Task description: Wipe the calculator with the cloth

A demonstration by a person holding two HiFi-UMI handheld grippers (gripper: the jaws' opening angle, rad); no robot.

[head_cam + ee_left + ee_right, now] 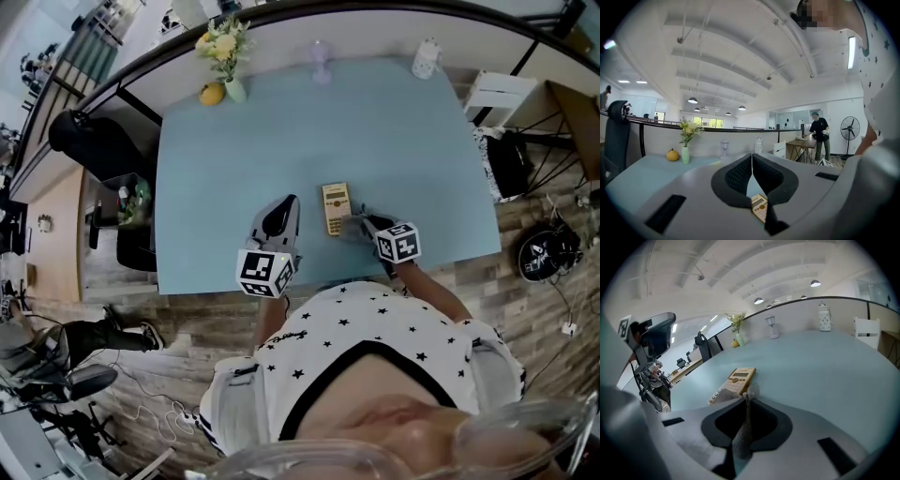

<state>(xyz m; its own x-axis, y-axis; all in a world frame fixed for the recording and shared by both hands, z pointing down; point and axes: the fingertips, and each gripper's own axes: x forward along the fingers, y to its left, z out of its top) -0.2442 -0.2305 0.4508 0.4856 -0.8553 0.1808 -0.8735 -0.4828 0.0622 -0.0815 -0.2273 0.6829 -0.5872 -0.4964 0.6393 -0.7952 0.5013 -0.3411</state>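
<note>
In the head view, the calculator (pixel 336 208) lies flat on the pale blue tabletop (pixel 281 131), near its front edge. The left tongs (pixel 278 220) are just to its left and the right tongs (pixel 367 223) just to its right, with a grey cloth (pixel 353 226) at its lower right side.

In the left gripper view, the jaws are pressed together with nothing between them, and the calculator shows below them.

In the right gripper view, the jaws are clamped on the cloth, whose free end lies on the calculator's near end.

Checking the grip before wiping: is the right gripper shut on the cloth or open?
Shut: the right gripper has its jaws together, with the grey cloth pinched between them.
</note>
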